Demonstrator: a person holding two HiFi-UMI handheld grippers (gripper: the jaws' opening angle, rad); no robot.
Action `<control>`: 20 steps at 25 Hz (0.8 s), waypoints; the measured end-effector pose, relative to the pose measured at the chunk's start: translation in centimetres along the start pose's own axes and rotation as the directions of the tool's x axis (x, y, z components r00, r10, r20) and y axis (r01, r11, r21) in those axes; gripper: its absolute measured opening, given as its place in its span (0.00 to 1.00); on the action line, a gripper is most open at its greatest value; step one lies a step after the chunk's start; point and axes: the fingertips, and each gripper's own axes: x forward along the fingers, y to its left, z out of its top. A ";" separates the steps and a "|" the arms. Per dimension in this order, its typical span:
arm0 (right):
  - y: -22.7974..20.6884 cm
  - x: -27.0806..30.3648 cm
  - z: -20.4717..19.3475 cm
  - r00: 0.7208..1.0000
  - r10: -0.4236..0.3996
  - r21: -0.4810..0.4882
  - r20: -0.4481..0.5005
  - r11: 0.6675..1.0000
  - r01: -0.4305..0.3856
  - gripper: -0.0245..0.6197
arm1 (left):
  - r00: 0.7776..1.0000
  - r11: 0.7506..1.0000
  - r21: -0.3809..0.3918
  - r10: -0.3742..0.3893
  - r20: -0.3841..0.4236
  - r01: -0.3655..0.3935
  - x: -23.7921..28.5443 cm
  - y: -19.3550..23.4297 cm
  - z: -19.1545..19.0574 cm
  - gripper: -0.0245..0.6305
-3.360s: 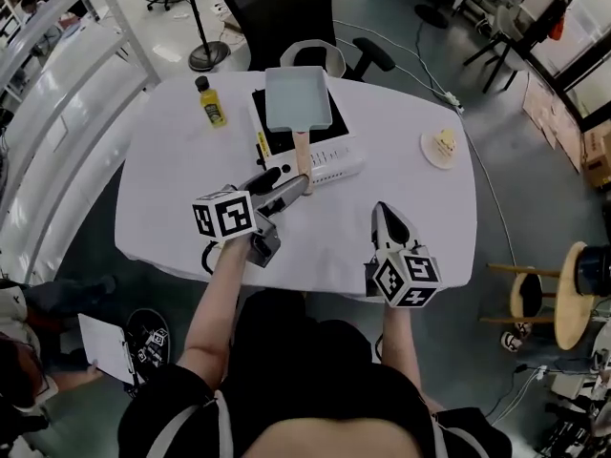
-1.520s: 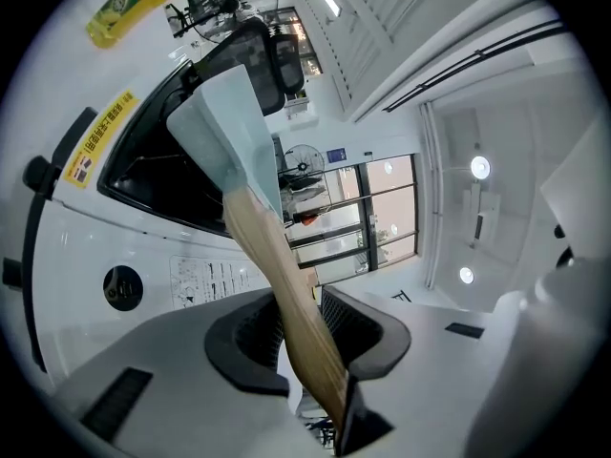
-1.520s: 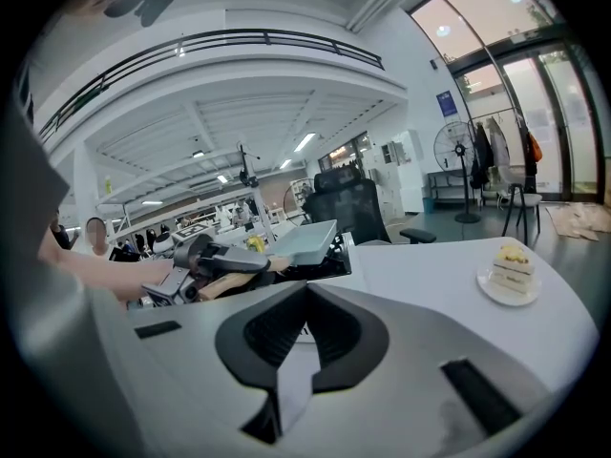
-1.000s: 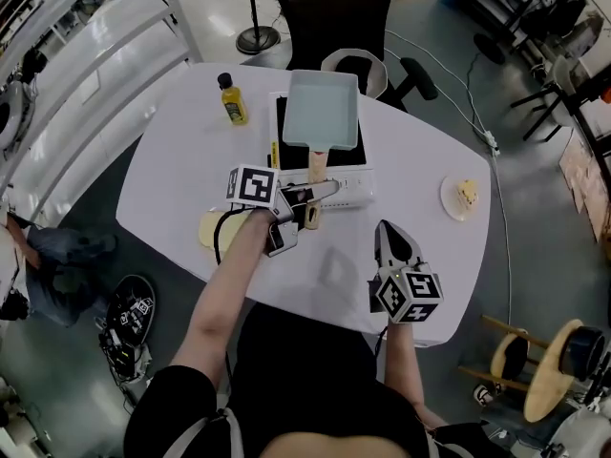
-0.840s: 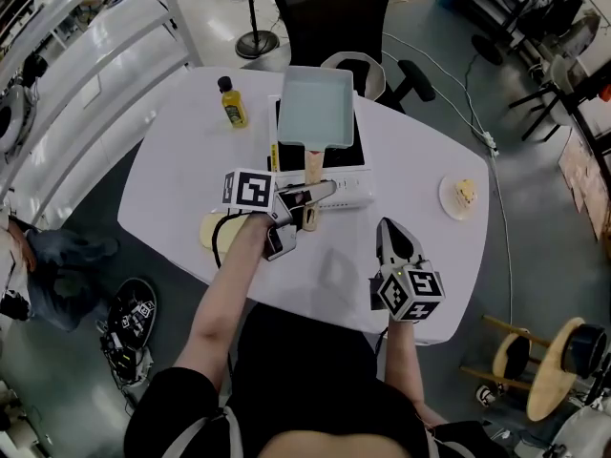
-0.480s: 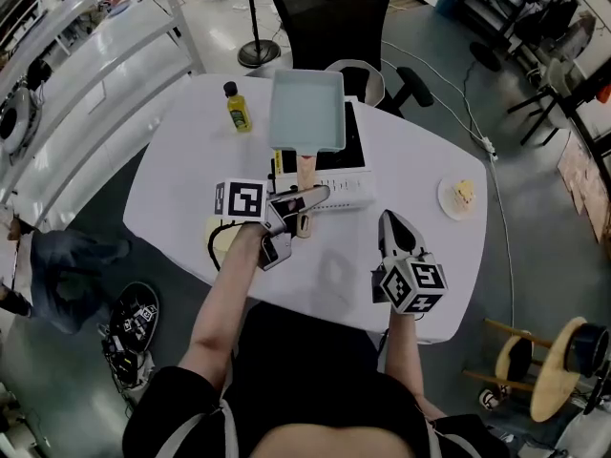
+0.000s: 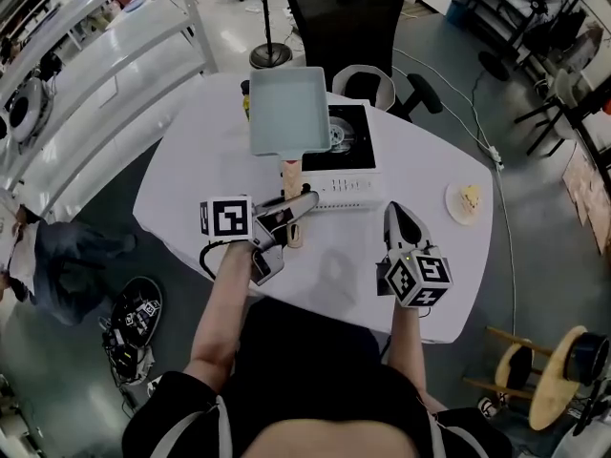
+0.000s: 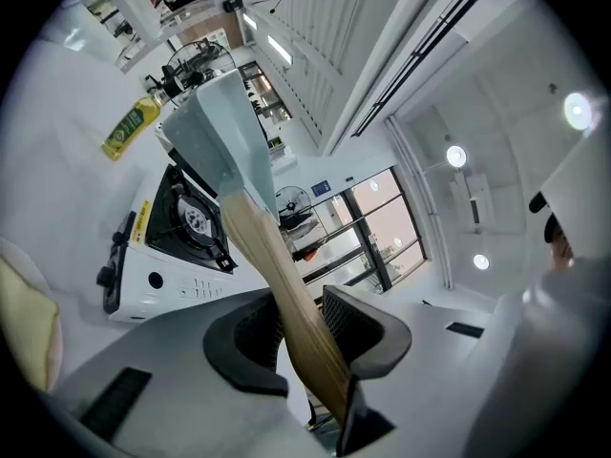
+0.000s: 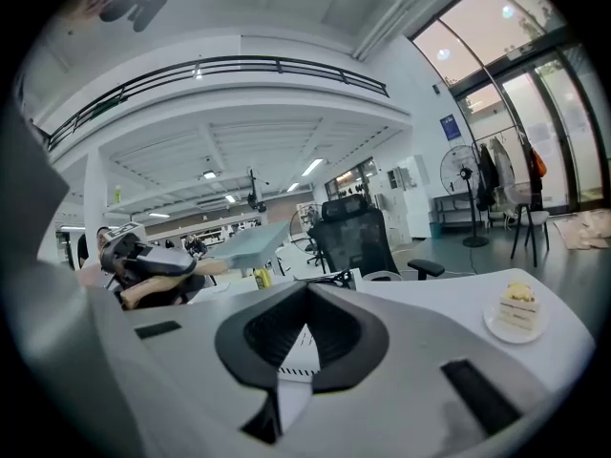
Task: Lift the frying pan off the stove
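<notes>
Left gripper (image 7: 302, 202) clamped on wooden handle (image 8: 277, 284) of frying pan (image 7: 288, 113). Pan held up in the air, off the stove (image 7: 346, 191), over its left edge, tilted. Burner (image 7: 338, 137) bare, right of pan. Right gripper (image 7: 393, 213) near right, above white table (image 7: 181, 194), jaws together, nothing between. Cake plate (image 7: 465, 201) at right table edge. Oil bottle (image 8: 131, 127) far left of stove.

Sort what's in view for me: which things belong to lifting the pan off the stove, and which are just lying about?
In the job: frying pan, gripped by its wooden handle in the left gripper's jaws; stove.
Lying about: yellow oil bottle; cake plate; office chair; right gripper, jaws shut, empty.
</notes>
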 end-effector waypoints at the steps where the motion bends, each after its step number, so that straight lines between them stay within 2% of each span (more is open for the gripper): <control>1: 0.2 0.1 0.1 1.000 0.004 -0.003 0.001 1.000 -0.004 0.04 | 1.000 1.000 0.000 0.006 0.013 -0.006 -0.6 0.0 0.1 0.22; 10: 2.3 2.0 0.6 0.999 0.036 -0.033 0.009 0.999 -0.035 0.04 | 0.991 0.998 0.001 0.062 0.119 -0.063 -6.3 1.6 0.6 0.22; 15: 2.7 2.5 0.3 0.999 0.047 -0.047 0.002 0.998 -0.047 0.04 | 0.980 0.993 -0.004 0.119 0.161 -0.120 -9.0 2.6 -0.1 0.22; 20: 2.6 2.9 0.1 0.999 0.038 -0.070 0.010 0.997 -0.037 0.04 | 0.974 0.993 -0.033 0.115 0.197 -0.111 -10.4 3.5 -1.1 0.22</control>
